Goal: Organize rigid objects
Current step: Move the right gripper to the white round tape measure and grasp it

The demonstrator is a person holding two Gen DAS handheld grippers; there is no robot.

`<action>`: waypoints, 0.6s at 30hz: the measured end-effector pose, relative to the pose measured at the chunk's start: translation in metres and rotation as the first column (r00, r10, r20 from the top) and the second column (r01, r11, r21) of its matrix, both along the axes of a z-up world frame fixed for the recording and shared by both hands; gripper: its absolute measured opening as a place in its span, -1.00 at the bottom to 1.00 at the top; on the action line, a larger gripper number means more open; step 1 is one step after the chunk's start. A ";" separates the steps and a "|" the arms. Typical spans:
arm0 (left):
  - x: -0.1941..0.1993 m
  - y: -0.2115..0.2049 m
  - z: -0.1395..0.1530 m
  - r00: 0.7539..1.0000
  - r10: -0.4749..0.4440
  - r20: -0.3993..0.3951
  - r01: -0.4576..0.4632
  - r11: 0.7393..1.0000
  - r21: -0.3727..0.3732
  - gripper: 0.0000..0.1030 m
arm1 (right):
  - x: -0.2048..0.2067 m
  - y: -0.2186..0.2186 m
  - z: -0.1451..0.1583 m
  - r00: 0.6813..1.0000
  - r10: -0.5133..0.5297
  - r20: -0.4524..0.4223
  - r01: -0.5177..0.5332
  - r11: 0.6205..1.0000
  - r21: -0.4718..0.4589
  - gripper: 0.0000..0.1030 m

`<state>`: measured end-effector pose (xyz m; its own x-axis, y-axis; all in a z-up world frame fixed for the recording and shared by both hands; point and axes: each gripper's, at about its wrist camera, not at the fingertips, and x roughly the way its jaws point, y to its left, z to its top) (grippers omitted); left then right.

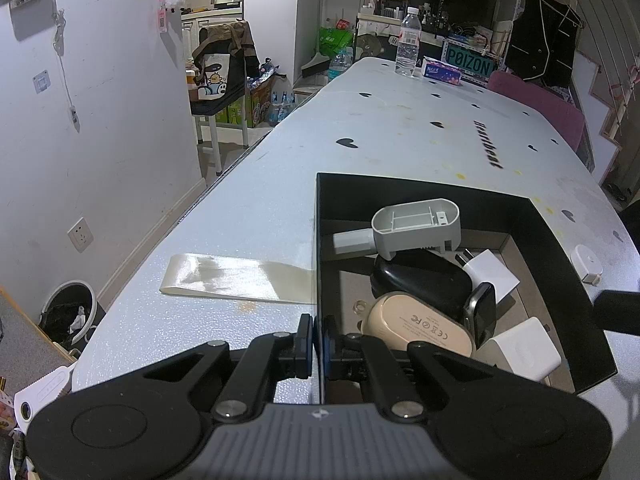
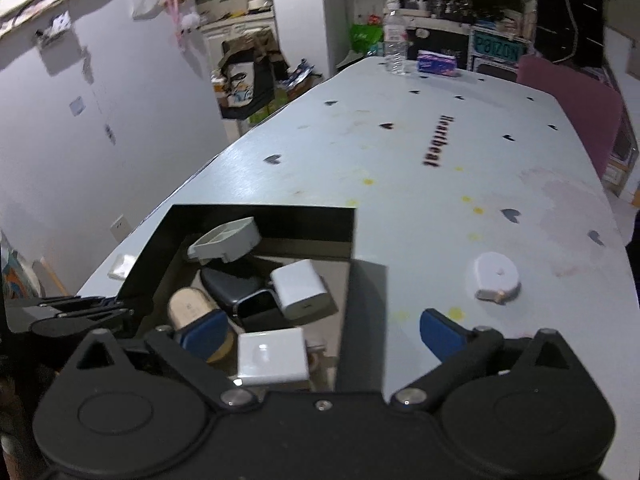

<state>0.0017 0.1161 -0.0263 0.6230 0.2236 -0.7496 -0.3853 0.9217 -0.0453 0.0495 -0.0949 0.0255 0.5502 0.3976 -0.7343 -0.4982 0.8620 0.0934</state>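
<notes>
Two hand-held grippers work at a black box [image 1: 560, 240] on a pale table [image 1: 400, 120] printed with small dark hearts. The left gripper [image 1: 319, 336] is clamped tight on the box's near left wall, its jaws pinching the thin black edge. The right gripper [image 2: 320, 334] stands spread wide and holds nothing; one blue pad hangs over the box's inside, the other over the table just right of the box.

Inside the box lie a grey plastic housing [image 1: 416, 228] at the far end, a black case [image 1: 420, 280], a beige case [image 1: 420, 328], a smartwatch [image 1: 482, 312] and white chargers [image 2: 274, 356].

Outside, right of the box, a round white tape measure [image 2: 497, 276] rests on the table.
</notes>
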 end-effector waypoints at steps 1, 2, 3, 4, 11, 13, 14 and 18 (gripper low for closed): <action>0.000 0.000 0.000 1.000 0.000 0.000 0.000 1.000 0.000 -0.91 | 0.002 -0.005 -0.001 1.000 -0.012 0.000 0.012 1.000 -0.008 1.00; 0.000 0.000 0.000 1.000 0.000 0.000 0.000 1.000 0.000 -0.91 | 0.003 -0.010 -0.002 1.000 -0.025 0.004 0.025 1.000 -0.012 1.00; 0.000 0.000 0.000 1.000 0.000 0.000 0.000 1.000 0.000 -0.91 | 0.005 -0.016 -0.003 0.999 -0.042 0.010 0.043 0.999 -0.018 1.00; 0.000 0.000 0.000 1.000 0.000 0.000 0.000 1.000 0.000 -0.92 | 0.008 -0.022 -0.005 0.998 -0.066 0.014 0.066 0.998 -0.024 1.00; 0.000 0.000 0.000 1.000 0.000 0.000 0.000 1.000 0.000 -0.92 | 0.025 -0.058 -0.026 0.975 -0.209 0.070 0.211 0.977 -0.013 1.00; 0.000 0.000 0.000 1.000 0.000 0.000 0.000 1.000 0.000 -0.92 | 0.035 -0.066 -0.033 0.968 -0.246 0.054 0.248 0.969 -0.015 1.00; 0.000 0.000 0.000 1.000 0.000 0.000 0.000 1.000 0.000 -0.92 | 0.041 -0.070 -0.038 0.961 -0.271 0.050 0.272 0.962 -0.014 1.00; 0.000 0.000 0.000 1.000 0.000 0.000 0.000 1.000 0.000 -0.92 | 0.063 -0.082 -0.054 0.939 -0.340 0.049 0.341 0.940 -0.011 1.00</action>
